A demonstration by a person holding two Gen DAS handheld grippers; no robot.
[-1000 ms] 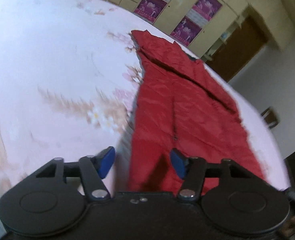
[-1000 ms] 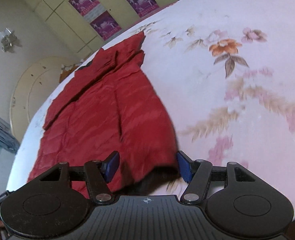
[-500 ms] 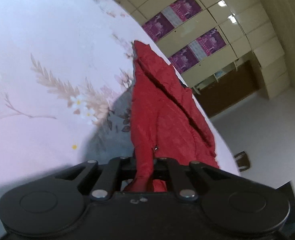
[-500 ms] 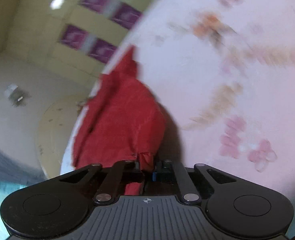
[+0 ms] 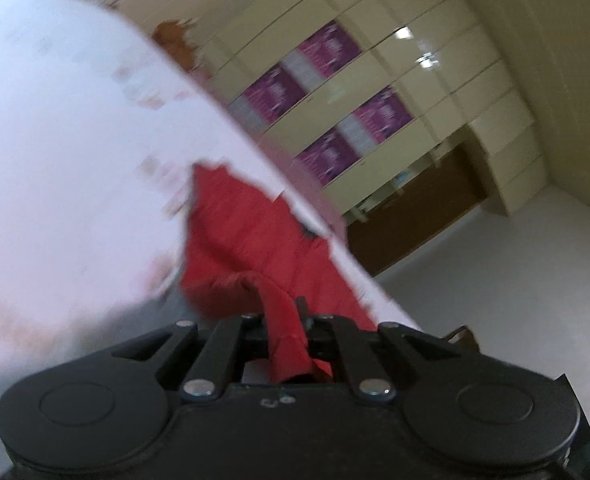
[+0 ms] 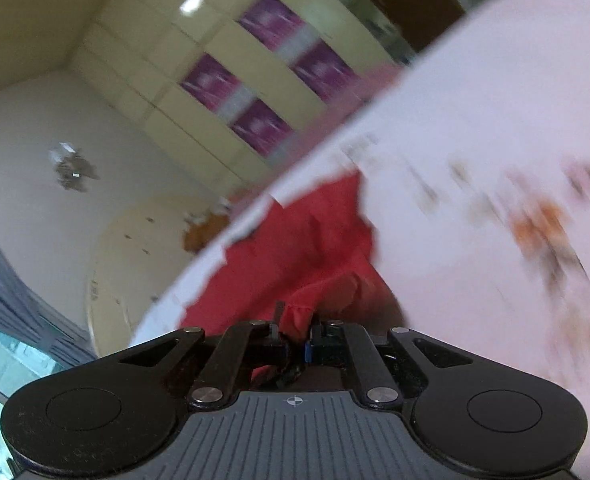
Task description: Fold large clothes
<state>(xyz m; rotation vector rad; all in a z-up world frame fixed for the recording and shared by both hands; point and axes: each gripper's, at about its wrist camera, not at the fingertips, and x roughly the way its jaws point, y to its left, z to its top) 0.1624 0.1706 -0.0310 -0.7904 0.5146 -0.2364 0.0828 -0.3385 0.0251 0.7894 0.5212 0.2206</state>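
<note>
The left tool (image 5: 285,320) is clenched on a bunched fold of the red garment (image 5: 251,236); the right tool (image 6: 297,330) pinches another. The garment's near end is raised; the rest lies along the floral bed's (image 5: 55,160) far edge.

You have a red quilted jacket (image 5: 251,236) lying on the floral bed sheet (image 5: 55,160), its near hem bunched and lifted off the sheet, its far end flat on it.
</note>
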